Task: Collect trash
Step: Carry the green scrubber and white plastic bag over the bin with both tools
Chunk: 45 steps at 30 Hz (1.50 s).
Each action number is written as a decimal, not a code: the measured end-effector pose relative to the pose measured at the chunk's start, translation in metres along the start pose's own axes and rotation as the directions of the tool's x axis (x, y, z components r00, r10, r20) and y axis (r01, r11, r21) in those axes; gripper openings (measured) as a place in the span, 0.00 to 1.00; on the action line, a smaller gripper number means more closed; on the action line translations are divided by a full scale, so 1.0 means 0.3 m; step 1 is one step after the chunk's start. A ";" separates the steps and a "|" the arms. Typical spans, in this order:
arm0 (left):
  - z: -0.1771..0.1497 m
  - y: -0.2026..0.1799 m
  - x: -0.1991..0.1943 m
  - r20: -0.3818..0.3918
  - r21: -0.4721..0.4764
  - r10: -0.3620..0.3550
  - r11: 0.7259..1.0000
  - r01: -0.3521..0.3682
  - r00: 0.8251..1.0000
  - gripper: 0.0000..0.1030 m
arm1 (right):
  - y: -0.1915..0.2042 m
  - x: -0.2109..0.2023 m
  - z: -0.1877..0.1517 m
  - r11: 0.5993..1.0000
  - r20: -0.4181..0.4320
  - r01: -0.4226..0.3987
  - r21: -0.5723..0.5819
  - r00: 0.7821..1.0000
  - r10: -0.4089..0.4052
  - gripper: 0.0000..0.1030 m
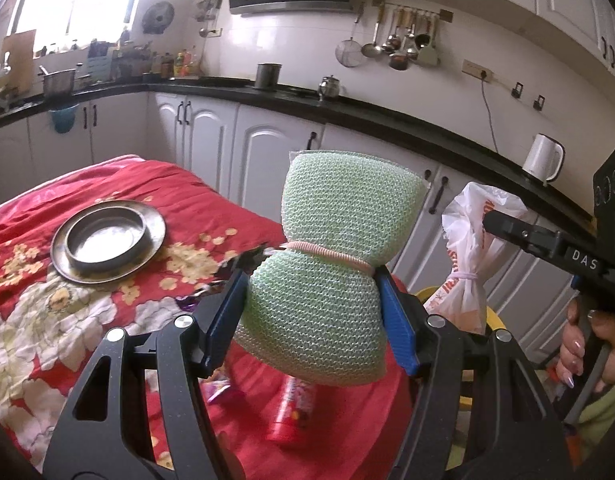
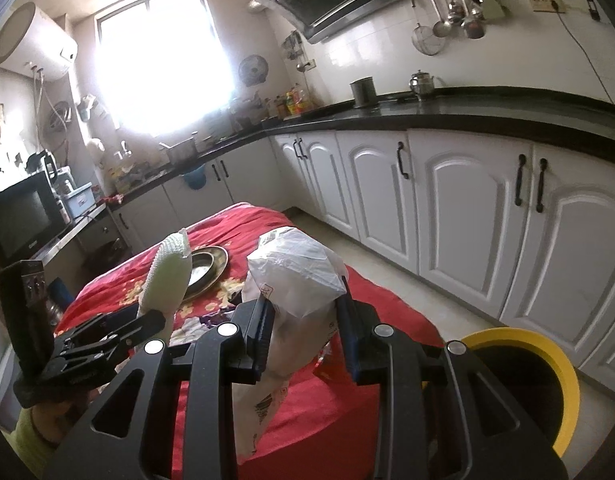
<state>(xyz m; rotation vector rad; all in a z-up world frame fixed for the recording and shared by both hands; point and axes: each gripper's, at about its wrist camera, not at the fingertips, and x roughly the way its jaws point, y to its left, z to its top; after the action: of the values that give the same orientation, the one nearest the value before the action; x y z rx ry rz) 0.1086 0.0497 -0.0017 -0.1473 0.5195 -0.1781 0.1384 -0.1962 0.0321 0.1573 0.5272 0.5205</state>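
Observation:
My left gripper [image 1: 312,312] is shut on a green mesh sponge [image 1: 331,248] pinched at its waist by a pink rubber band, held in the air above the red flowered cloth [image 1: 155,208]. The same green sponge [image 2: 167,276] shows at the left of the right wrist view. My right gripper [image 2: 305,328] is shut on a knotted white plastic bag [image 2: 295,272], also lifted over the table. That white bag [image 1: 471,248] appears to the right of the sponge in the left wrist view. A red tube [image 1: 291,408] and purple wrappers [image 1: 223,390] lie on the cloth below the sponge.
A metal plate with a bowl [image 1: 107,240] sits on the cloth at the left. A bin with a yellow rim [image 2: 547,364] stands on the floor at the table's right. White cabinets [image 2: 447,208] and a black counter [image 2: 467,116] run behind.

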 end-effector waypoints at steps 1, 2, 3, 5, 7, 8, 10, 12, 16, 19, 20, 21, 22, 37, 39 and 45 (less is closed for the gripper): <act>0.000 -0.009 0.000 0.001 0.005 -0.002 1.000 0.002 1.000 0.54 | -0.008 -0.011 -0.002 1.000 0.004 0.007 0.001 1.000 -0.007 0.27; 0.001 -0.023 -0.001 0.002 0.012 -0.005 1.000 0.005 1.000 0.54 | -0.015 -0.021 -0.004 1.000 0.009 0.014 0.001 1.000 -0.014 0.27; 0.003 -0.034 -0.001 0.003 0.017 -0.009 1.000 0.009 1.000 0.54 | -0.021 -0.032 -0.006 1.000 0.014 0.019 0.003 1.000 -0.019 0.27; 0.003 -0.055 -0.002 0.006 0.026 -0.017 1.000 0.017 1.000 0.54 | -0.032 -0.045 -0.005 1.000 0.021 0.026 0.009 0.999 -0.026 0.27; 0.003 -0.077 -0.001 0.005 0.035 -0.026 0.999 0.026 1.000 0.54 | -0.047 -0.065 -0.009 0.999 0.030 0.039 0.012 0.999 -0.039 0.27; 0.002 -0.086 0.000 0.005 0.040 -0.029 0.999 0.028 1.000 0.54 | -0.054 -0.072 -0.012 0.999 0.032 0.043 0.012 0.999 -0.044 0.27; -0.002 -0.102 0.002 0.002 0.049 -0.035 0.998 0.035 0.999 0.54 | -0.070 -0.087 -0.019 0.998 0.034 0.054 0.017 0.998 -0.055 0.27; -0.006 -0.123 0.004 -0.001 0.059 -0.044 0.997 0.044 0.999 0.54 | -0.087 -0.100 -0.027 0.998 0.033 0.063 0.023 0.997 -0.064 0.27; -0.015 -0.159 0.013 -0.012 0.078 -0.061 0.995 0.062 0.998 0.54 | -0.125 -0.131 -0.047 0.996 0.035 0.086 0.039 0.996 -0.087 0.27; -0.024 -0.192 0.023 -0.022 0.096 -0.074 0.993 0.076 0.997 0.54 | -0.153 -0.155 -0.057 0.993 0.041 0.102 0.052 0.994 -0.104 0.27; -0.027 -0.201 0.026 -0.025 0.101 -0.078 0.992 0.080 0.997 0.54 | -0.165 -0.164 -0.059 0.992 0.044 0.108 0.058 0.993 -0.111 0.27; -0.029 -0.211 0.029 -0.028 0.107 -0.083 0.991 0.085 0.996 0.54 | -0.177 -0.171 -0.061 0.991 0.047 0.114 0.064 0.992 -0.117 0.27; -0.033 -0.224 0.034 -0.033 0.115 -0.088 0.989 0.091 0.996 0.54 | -0.186 -0.177 -0.062 0.991 0.049 0.118 0.069 0.991 -0.122 0.27; -0.090 -0.378 0.108 -0.096 0.185 -0.153 0.968 0.169 0.983 0.54 | -0.343 -0.254 -0.086 0.966 0.076 0.212 0.149 0.971 -0.225 0.27; -0.097 -0.397 0.117 -0.105 0.192 -0.162 0.965 0.180 0.981 0.54 | -0.362 -0.261 -0.091 0.962 0.079 0.228 0.152 0.967 -0.242 0.27; -0.122 -0.460 0.148 -0.134 0.219 -0.190 0.951 0.216 0.973 0.54 | -0.405 -0.282 -0.109 0.947 0.088 0.283 0.151 0.951 -0.298 0.27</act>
<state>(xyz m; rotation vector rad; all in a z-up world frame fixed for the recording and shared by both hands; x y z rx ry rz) 0.1099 -0.0975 -0.0291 0.0389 0.5899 -0.4495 0.1116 -0.3435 0.0082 0.2331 0.4689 0.1858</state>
